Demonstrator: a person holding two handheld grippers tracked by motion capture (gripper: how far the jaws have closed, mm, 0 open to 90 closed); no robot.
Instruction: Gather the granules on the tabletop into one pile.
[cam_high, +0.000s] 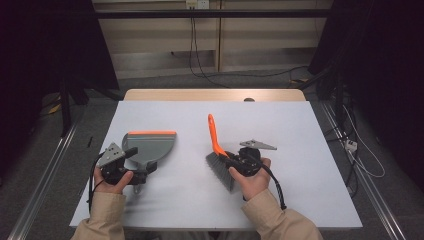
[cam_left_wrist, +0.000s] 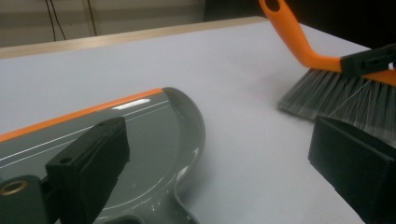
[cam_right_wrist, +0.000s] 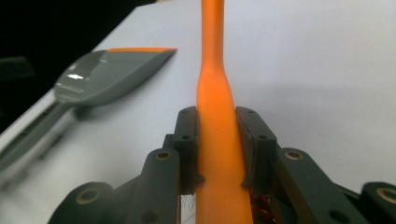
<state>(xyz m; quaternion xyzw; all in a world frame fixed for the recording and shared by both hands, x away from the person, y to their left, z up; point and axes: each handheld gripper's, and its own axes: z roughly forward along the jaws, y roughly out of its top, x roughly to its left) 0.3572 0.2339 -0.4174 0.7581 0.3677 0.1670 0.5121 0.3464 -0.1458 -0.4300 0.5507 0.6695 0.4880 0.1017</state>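
On the left side of the white table (cam_high: 300, 150) lies a grey dustpan (cam_high: 150, 146) with an orange strip along its front lip, its mouth turned toward the far edge and its handle pointing back at the person. The pan is the one container here, and its tray looks bare and glossy in the left gripper view, with nothing lying inside it that can be made out. The left gripper (cam_high: 131, 160) sits at the handle end of the dustpan, held in the left hand (cam_high: 114, 181); in its own view the two black jaws stand wide apart, one over the pan's surface and one over bare table, so it is released and grips nothing. Right of centre, well apart from the dustpan, the brush (cam_high: 218, 155) rests tilted, its grey bristles (cam_left_wrist: 345, 100) down near the table and its orange handle slanting up toward the far side. The right gripper (cam_right_wrist: 217, 140), in the right hand (cam_high: 254, 182), is clenched on that orange handle just above the bristle head, with both pads pressed flat against its sides in the right gripper view.
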